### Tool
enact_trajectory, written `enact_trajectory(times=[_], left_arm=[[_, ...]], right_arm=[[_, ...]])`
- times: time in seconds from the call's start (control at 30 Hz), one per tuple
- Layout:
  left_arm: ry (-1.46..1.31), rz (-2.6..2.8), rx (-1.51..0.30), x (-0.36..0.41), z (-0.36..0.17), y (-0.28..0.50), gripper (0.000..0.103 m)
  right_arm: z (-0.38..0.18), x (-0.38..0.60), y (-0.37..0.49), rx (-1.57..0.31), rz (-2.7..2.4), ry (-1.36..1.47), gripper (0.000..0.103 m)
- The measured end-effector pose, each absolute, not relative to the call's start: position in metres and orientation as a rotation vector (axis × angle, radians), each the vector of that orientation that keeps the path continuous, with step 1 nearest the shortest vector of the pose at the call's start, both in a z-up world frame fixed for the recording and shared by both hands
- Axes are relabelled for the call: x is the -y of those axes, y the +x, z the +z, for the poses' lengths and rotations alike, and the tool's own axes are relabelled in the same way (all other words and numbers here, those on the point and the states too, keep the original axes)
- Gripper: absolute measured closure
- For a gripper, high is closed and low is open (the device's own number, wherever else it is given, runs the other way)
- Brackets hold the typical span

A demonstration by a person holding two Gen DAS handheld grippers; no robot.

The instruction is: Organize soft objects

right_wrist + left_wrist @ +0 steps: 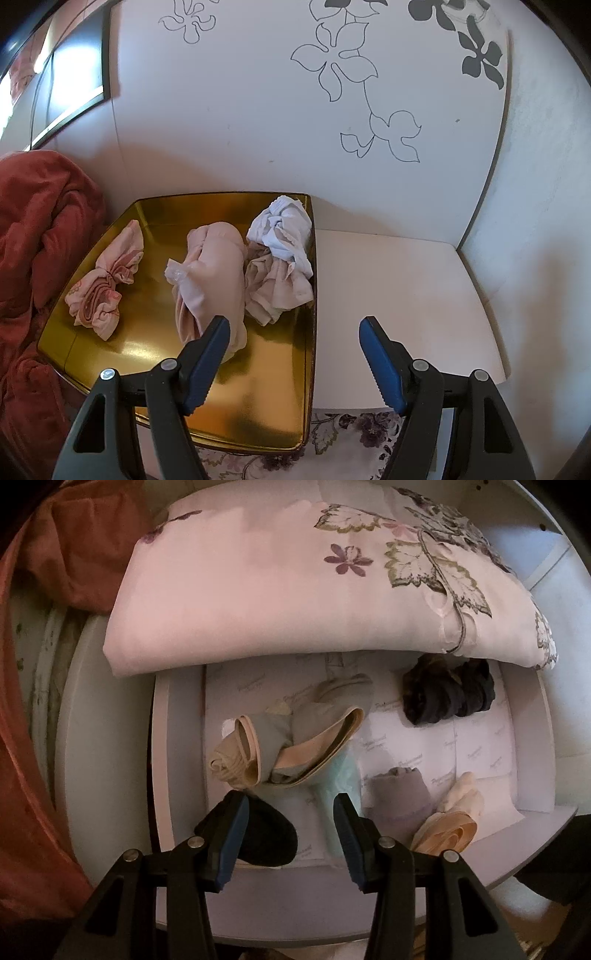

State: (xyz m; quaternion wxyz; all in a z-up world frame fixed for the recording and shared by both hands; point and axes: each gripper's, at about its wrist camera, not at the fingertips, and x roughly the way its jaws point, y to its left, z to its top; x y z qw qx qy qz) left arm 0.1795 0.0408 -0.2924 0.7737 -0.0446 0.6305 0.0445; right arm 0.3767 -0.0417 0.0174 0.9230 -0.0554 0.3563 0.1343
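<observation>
In the left wrist view my left gripper [291, 805] is open and empty above an open white drawer [532, 738]. The drawer holds a beige and grey bundle [291, 738], a dark rolled bundle [447, 694], a black piece [269, 834] by the left finger, a mint piece [343, 775], a mauve piece [399, 794] and a peach piece [450, 819]. In the right wrist view my right gripper [295, 325] is open and empty over a gold tray [258, 406]. The tray holds a pink patterned bundle [103, 284], a pale pink bundle [214, 273] and a white and cream bundle [280, 251].
A folded floral sheet [277, 590] lies over the drawer's back. Red fabric [74, 546] hangs at the left; it also shows in the right wrist view [40, 229]. A white shelf top [399, 295] lies right of the tray, before a flower-printed wall panel [258, 92].
</observation>
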Motion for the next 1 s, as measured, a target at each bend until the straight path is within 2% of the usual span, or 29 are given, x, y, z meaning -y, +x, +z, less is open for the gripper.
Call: enact_trajectory(times=[1.0], left_arm=[[-0.084, 0.106, -1.352, -0.046, -0.287, 0.178, 0.055]], right_arm=[[0.023, 0.046, 0.355, -0.72, 0.281, -0.11, 0.028]])
